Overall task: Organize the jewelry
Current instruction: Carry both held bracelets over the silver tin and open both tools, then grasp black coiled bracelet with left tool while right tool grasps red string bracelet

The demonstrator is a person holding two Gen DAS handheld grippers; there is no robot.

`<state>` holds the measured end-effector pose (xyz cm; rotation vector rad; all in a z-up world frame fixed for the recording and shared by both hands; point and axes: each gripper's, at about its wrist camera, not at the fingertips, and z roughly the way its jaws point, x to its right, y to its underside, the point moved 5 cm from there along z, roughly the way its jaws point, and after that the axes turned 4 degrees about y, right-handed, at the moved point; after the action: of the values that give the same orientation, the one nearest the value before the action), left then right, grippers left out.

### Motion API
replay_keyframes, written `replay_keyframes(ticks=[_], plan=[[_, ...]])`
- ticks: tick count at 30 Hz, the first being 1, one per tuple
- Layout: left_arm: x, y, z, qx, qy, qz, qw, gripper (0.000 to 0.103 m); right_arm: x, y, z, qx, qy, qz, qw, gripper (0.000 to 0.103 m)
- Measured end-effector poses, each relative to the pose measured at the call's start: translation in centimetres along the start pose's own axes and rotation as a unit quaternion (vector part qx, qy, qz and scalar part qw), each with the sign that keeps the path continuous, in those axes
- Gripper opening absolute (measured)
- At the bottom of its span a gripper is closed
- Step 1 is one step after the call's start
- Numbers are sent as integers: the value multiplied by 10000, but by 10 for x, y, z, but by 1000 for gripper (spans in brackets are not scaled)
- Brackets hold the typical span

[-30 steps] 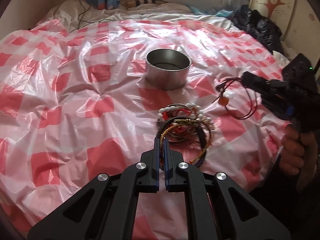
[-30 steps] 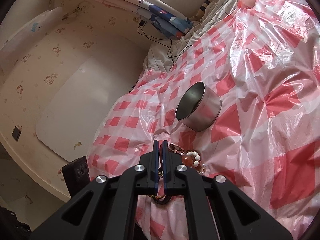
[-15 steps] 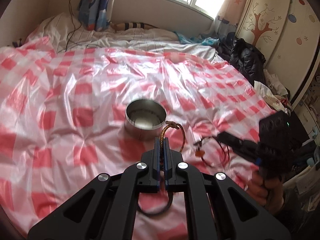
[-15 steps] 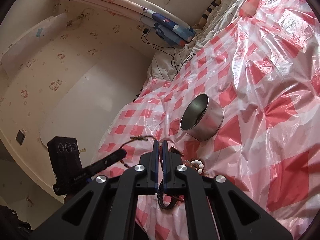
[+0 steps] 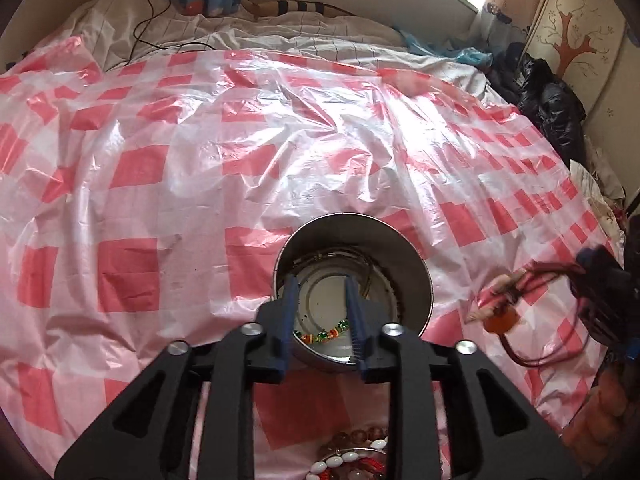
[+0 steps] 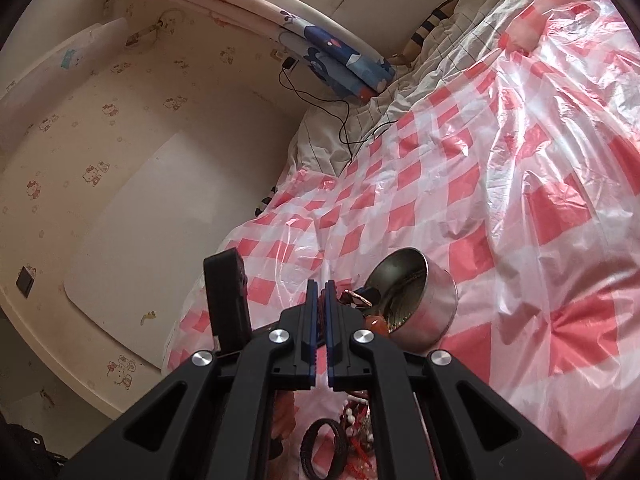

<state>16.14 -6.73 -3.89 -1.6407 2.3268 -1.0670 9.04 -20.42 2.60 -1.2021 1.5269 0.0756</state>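
Note:
A round metal tin (image 5: 416, 280) stands on the red-checked plastic sheet (image 5: 160, 184). A green and orange bead bracelet (image 5: 320, 335) and thin rings lie inside it. My left gripper (image 5: 320, 282) hangs right over the tin with its jaws opening and nothing between them. My right gripper (image 6: 320, 285) is shut on a red cord necklace (image 5: 536, 276), whose orange pendant (image 6: 376, 326) dangles beside the tin (image 6: 424, 304). A pile of bracelets (image 5: 352, 456) lies on the near side of the tin, and a black bracelet (image 6: 324, 444) shows below the right gripper.
Rumpled white bedding (image 5: 280, 36) and a black cable (image 5: 148, 8) lie beyond the sheet. Dark clothes (image 5: 548, 100) are heaped at the bed's right side. A wall and headboard (image 6: 140, 200) stand to the left in the right wrist view.
My left gripper carried a gold braided bracelet from the pile to over the tin and its jaws parted, dropping it. My right gripper lifted the red cord necklace toward the tin.

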Motion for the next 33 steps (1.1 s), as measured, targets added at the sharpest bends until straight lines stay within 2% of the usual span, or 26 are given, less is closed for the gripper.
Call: replay_keyframes(ticks=[1,2,3,6,7,8,10,11,12,17,21,27,33], plan=[[-3,0,-6,77,16,-49,10000,45,0,-3,9,-45,4,-11,10000,4],[-7,0,-14,165,-86,-93,9998,58,0,-5,17,-90,-4,-4,10000,4],[-11,0,-24,318,-154,-132,9993,61,0,-8,27,-140,-48,28,9999,4],[-21,3,-48,541,-124,-282,9981,63,-1,-11,50,-257,-175,142,9994,4],[-25,7,-55,575,-153,-331,9977,64,2,-11,57,-296,-97,158,9994,4],[-28,12,-59,579,-184,-368,9975,64,8,-10,64,-344,132,108,9993,4],[-35,28,-67,520,-238,-458,9973,64,26,-9,75,-449,938,-93,9945,7],[-38,38,-72,471,-232,-520,9973,65,34,-8,73,-442,1264,-96,9910,11],[-39,48,-75,416,-197,-559,9974,65,39,-6,65,-388,1361,-48,9899,26],[-37,92,-87,175,-154,-504,9985,68,26,18,23,-372,1499,-482,9868,38],[-29,118,-91,13,-136,-411,9991,69,16,63,-8,-555,1691,-823,9806,40],[-17,129,-92,-68,-304,-105,9995,69,14,110,-29,-600,1951,-966,9742,47],[-10,134,-83,-275,-245,65,9993,69,-4,127,-25,-638,2192,-1665,9592,47]])
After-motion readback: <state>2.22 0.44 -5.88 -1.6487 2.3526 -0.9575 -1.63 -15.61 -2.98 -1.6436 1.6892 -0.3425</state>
